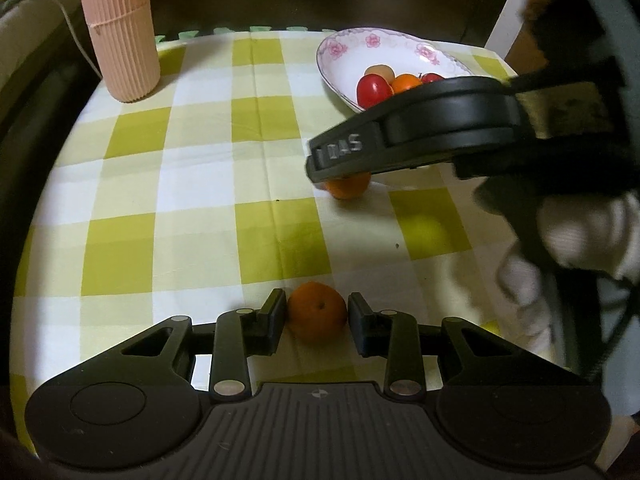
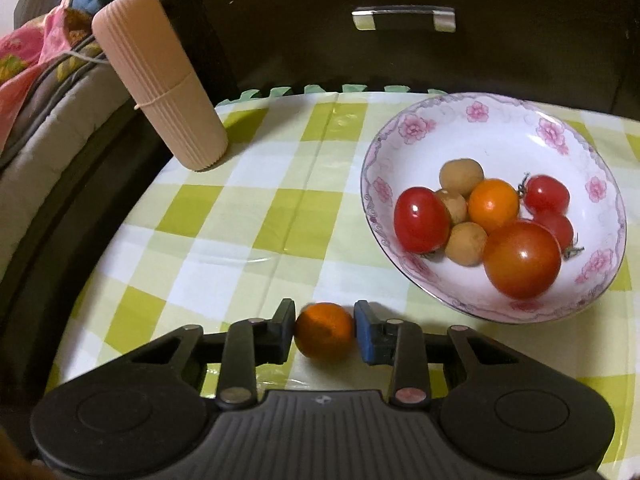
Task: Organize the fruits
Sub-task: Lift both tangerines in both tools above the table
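Note:
A small orange (image 1: pixel 318 322) rests on the green-checked tablecloth (image 1: pixel 200 200) between my left gripper's (image 1: pixel 317 312) pads, which stand against both its sides. My right gripper (image 2: pixel 325 326) is shut on a second small orange (image 2: pixel 324 336), low over the cloth, just left of the flowered white bowl (image 2: pixel 500 108). In the left wrist view the right gripper (image 1: pixel 340 160) shows from the side, with its orange (image 1: pixel 350 188) peeking out under it and the bowl (image 1: pixel 340 52) behind. The bowl holds several red tomatoes (image 2: pixel 522 258), an orange fruit (image 2: pixel 493 204) and brown longans (image 2: pixel 460 176).
A tall pink ribbed cylinder (image 2: pixel 160 80) stands at the table's back left corner. A dark cabinet with a metal handle (image 2: pixel 404 16) rises behind the table. A white-gloved hand (image 1: pixel 560 248) holds the right gripper. Bedding (image 2: pixel 32 80) lies left of the table.

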Action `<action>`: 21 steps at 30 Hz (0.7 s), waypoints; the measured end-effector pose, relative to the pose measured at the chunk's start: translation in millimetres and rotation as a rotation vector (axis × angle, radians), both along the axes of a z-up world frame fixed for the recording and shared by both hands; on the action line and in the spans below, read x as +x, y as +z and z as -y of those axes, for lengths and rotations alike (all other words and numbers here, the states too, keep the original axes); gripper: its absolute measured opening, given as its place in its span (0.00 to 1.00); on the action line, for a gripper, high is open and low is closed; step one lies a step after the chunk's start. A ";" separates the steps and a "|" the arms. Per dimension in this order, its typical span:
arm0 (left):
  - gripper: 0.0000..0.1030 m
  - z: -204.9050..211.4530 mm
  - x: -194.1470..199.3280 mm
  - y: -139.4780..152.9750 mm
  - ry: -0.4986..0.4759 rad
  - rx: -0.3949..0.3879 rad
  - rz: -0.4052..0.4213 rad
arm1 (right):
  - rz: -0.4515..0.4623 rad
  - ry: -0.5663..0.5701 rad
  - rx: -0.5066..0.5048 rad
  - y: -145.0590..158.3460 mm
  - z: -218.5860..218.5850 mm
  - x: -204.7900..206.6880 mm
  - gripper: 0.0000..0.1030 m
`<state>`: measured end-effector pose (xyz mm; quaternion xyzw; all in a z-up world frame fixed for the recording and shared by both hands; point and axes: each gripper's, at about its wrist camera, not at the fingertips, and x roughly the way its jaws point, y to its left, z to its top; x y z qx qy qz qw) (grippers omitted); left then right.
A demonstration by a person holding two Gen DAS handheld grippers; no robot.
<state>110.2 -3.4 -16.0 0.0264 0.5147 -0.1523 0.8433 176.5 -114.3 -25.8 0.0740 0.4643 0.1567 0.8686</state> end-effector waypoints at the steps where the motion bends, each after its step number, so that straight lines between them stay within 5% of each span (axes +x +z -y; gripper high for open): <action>1: 0.40 0.2 -0.4 0.1 -0.001 0.001 0.001 | 0.002 0.000 -0.001 1.0 1.4 -1.0 0.30; 11: 0.42 7.8 -8.2 -0.2 -0.034 0.033 0.024 | 0.007 0.018 -0.030 23.9 42.0 -52.1 0.30; 21: 0.38 16.1 -23.8 -2.0 -0.058 0.065 0.064 | -0.024 -0.002 -0.068 12.5 64.7 -92.3 0.30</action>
